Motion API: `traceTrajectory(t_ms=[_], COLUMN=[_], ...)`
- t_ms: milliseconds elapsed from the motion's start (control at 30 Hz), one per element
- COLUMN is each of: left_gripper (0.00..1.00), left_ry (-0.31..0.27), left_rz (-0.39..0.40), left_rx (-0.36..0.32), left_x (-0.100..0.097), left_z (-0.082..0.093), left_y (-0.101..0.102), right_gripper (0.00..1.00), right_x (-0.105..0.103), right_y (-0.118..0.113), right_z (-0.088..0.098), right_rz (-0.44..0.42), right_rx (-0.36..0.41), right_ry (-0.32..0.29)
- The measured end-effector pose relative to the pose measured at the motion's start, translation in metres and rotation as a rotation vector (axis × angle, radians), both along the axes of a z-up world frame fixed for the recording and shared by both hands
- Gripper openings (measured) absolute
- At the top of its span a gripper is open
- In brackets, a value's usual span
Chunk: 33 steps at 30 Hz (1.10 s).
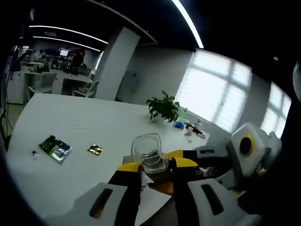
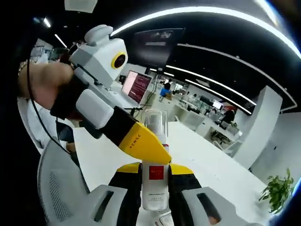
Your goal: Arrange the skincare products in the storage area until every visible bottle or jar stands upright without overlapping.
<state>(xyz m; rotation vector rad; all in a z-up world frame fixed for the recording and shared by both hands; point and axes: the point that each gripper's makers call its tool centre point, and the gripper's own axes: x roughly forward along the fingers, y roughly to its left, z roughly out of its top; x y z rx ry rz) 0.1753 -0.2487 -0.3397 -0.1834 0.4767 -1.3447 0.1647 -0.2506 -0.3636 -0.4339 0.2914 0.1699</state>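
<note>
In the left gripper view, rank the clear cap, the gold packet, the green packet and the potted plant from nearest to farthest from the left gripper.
1. Clear cap: between the left gripper's fingers.
2. Gold packet: on the white table, just left of the cap.
3. Green packet: farther left on the table.
4. Potted plant: at the table's far edge, by the window.

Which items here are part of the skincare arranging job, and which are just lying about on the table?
Job items:
- clear jar, held between the left gripper jaws
- white bottle with red label, held by the right gripper

Lying about:
- potted plant
- foil packet
- small gold packet
- small clutter beyond the plant
</note>
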Motion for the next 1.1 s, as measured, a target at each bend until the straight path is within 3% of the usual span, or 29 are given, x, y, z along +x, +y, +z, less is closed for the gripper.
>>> traceTrajectory(t_ms=[233, 300, 433, 700, 833, 1100], left_gripper=[0.23, 0.23, 0.21, 0.21, 0.21, 0.20], left_ry=[-0.005, -0.031, -0.146, -0.209, -0.289, -0.336], left_rz=[-0.015, -0.036, -0.115, -0.226, -0.306, -0.393], left_rx=[0.012, 0.020, 0.082, 0.103, 0.138, 0.167], left_x=[0.001, -0.001, -0.007, -0.023, -0.032, -0.040], left_z=[-0.003, -0.004, -0.009, -0.012, -0.020, -0.037], left_y=[0.001, 0.001, 0.000, -0.006, -0.009, -0.020], right_gripper=[0.13, 0.13, 0.14, 0.16, 0.18, 0.21], right_x=[0.000, -0.002, -0.005, -0.012, -0.015, -0.025], right_y=[0.000, 0.002, 0.004, 0.006, 0.007, -0.003], right_z=[-0.002, -0.004, -0.011, -0.018, -0.023, -0.032], right_rz=[0.000, 0.012, 0.026, 0.052, 0.061, 0.031], right_rx=[0.011, 0.014, 0.017, 0.028, 0.013, 0.020], right_ry=[0.013, 0.017, 0.043, 0.066, 0.084, 0.110])
